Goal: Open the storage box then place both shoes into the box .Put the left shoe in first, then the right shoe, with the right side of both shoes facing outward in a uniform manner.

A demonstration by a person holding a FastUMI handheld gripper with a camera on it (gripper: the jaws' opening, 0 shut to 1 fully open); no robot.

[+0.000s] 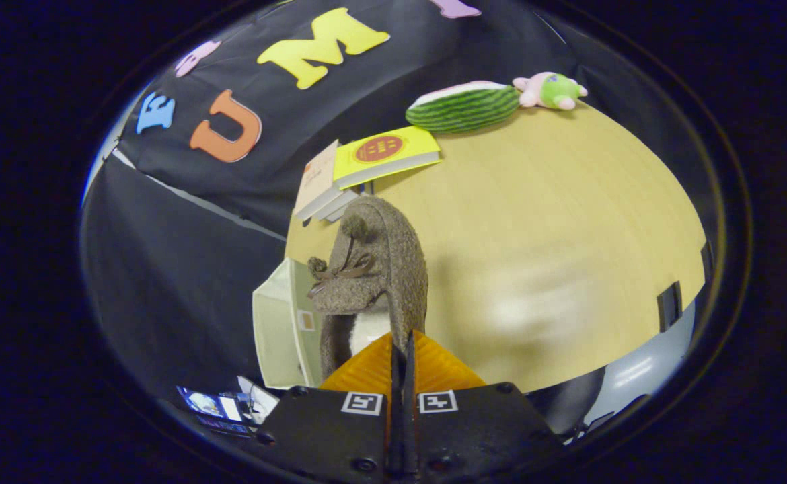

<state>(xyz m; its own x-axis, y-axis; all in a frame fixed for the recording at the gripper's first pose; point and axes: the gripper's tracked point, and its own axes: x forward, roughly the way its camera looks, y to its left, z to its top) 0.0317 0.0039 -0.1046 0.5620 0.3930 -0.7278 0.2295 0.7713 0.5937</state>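
Jaws of the gripper (403,356) clenched on the heel rim of a brown fuzzy slipper (375,269), both fingers pressed together around it, slipper raised above the wooden counter (555,222) with its toe and small bow pointing away. Just beside the slipper, at the counter's edge, a pale storage box (282,329), open side showing. Well beyond the fingers, a stack of books (360,171) with a yellow one on top, then a watermelon-slice plush (462,106) and a small green-and-pink plush toy (551,91) near the far edge.
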